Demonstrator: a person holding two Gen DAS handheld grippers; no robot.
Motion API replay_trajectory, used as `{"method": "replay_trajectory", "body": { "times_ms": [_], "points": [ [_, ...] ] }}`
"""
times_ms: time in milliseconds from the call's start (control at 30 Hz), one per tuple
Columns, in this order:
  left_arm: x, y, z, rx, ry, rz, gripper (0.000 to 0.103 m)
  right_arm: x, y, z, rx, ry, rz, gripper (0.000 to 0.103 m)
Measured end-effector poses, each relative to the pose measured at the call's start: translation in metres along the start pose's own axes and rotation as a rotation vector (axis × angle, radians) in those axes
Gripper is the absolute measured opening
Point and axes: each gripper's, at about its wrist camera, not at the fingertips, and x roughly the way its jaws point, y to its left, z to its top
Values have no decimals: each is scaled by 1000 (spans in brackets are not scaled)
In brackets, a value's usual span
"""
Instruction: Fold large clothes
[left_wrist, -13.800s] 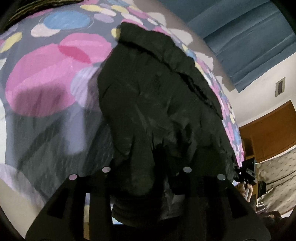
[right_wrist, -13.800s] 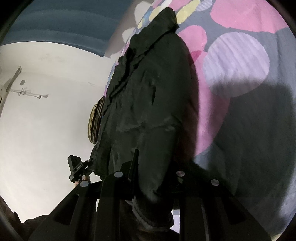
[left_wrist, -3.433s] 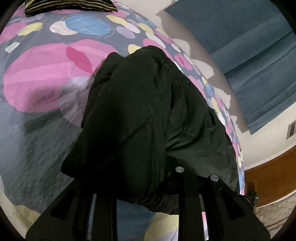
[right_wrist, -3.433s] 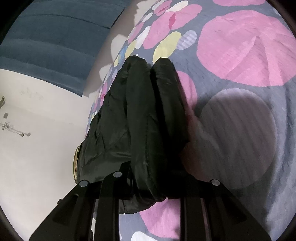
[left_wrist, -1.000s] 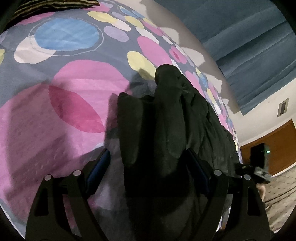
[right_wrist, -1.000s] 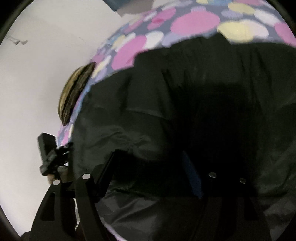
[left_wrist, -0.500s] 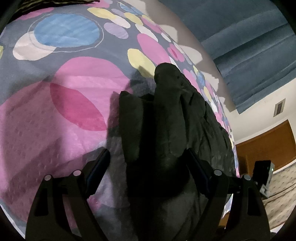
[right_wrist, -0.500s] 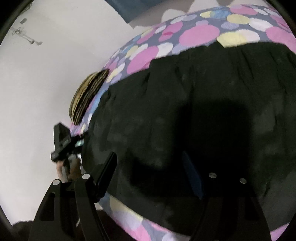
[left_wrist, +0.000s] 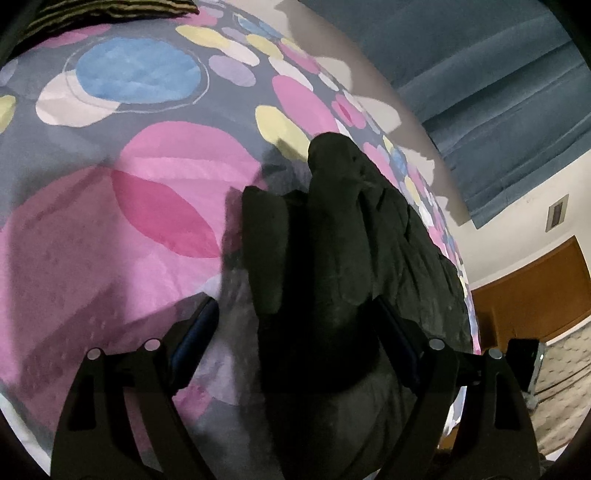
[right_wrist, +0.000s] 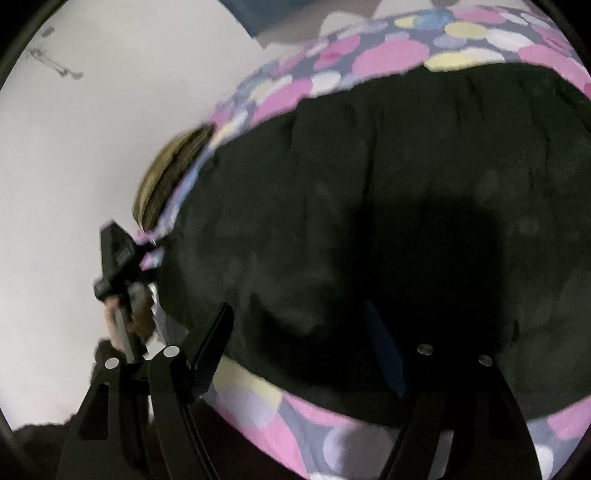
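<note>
A black padded jacket (left_wrist: 332, 236) lies folded in a thick bundle on a bed with a grey cover printed with pink, blue and yellow circles (left_wrist: 110, 221). My left gripper (left_wrist: 295, 325) is open, its fingers either side of the bundle's near end, holding nothing. In the right wrist view the jacket (right_wrist: 388, 221) fills most of the frame as a broad dark slab. My right gripper (right_wrist: 303, 343) is open just above its near edge. The left gripper (right_wrist: 118, 254), held in a hand, shows at the jacket's left end.
A striped yellow and black pillow (left_wrist: 103, 9) lies at the head of the bed; it also shows in the right wrist view (right_wrist: 166, 177). Blue curtains (left_wrist: 480, 74) hang beyond the bed. A wooden door (left_wrist: 535, 288) stands at the right. The bed's near edge (right_wrist: 295, 417) runs below the jacket.
Both grippers, shut on the jacket 3.4 s ago, are open. Over the last second both have drawn back a little from the bundle, and the right view has swung upward.
</note>
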Motion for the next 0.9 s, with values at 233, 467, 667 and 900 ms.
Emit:
{"method": "replay_trajectory", "body": {
  "times_ms": [233, 467, 667, 900],
  "points": [
    [1, 3, 3, -21, -14, -41, 84, 20, -21, -4, 22, 31, 44, 75],
    [15, -6, 4, 44, 20, -15, 97, 18, -18, -9, 11, 25, 61, 78],
    [29, -21, 8, 102, 72, 23, 100, 15, -19, -12, 7, 20, 72, 79],
    [47, -37, 16, 98, 164, -50, 49, 15, -20, -14, -3, 22, 78, 82]
  ]
}}
